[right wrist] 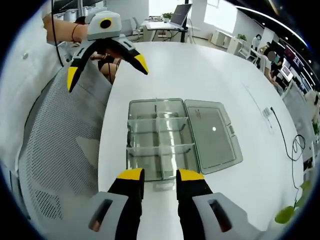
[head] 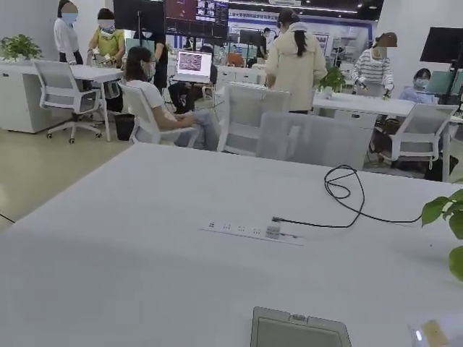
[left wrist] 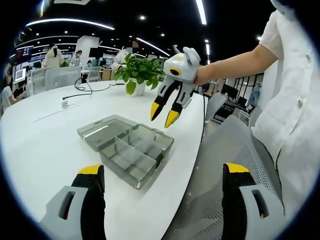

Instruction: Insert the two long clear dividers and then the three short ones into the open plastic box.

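My left tongs [left wrist: 162, 170] are spread wide and empty, held over the edge of the white surface [left wrist: 45, 145] and a mesh chair seat [left wrist: 215, 200]. My right tongs [right wrist: 160, 175] stand a little apart, gripping nothing, above the near end of the clear plastic box [right wrist: 157, 137]. The box sits close to the surface's edge, its lid [right wrist: 212, 132] lying open flat beside it. Clear dividers [right wrist: 150, 148] stand inside, forming a grid of compartments.

My left claw [right wrist: 107, 72] and right claw [left wrist: 163, 116] match: rounded white housing with a yellow-ringed dark disc, grey blocks, black jaws capped in yellow. I wear a white short-sleeved shirt [left wrist: 287, 125] with buttons and a thin red wristband [right wrist: 74, 33].
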Action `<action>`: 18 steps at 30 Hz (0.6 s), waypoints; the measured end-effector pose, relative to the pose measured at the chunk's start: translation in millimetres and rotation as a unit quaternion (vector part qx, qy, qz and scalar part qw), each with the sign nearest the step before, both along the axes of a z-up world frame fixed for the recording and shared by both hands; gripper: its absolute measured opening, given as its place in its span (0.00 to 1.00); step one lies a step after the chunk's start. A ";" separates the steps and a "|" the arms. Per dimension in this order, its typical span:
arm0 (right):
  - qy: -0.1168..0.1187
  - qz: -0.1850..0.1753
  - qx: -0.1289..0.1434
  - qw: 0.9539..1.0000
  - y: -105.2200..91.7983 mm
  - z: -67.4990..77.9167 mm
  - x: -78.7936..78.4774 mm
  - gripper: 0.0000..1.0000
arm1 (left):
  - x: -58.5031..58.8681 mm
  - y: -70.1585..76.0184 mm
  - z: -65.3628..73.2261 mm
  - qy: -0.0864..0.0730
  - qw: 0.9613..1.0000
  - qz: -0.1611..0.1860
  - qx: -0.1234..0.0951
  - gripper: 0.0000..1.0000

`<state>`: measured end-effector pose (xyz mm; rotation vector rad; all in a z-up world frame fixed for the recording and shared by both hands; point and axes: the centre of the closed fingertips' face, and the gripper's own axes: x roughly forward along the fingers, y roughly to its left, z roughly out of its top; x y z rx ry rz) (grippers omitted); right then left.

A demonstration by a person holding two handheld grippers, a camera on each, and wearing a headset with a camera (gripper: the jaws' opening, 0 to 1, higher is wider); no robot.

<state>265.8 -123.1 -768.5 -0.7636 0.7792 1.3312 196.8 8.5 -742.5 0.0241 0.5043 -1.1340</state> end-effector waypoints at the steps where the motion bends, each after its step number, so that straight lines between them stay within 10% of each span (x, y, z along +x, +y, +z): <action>1: -0.002 -0.006 0.003 1.000 -3.0 2.2 -1.0 0.29 | 0.2 0.4 0.5 -0.001 1.000 0.000 0.000 1.00; 18: 0.000 -0.126 0.112 0.986 -34.4 18.3 -29.7 0.55 | 0.1 10.5 2.5 -0.006 1.000 0.004 0.006 1.00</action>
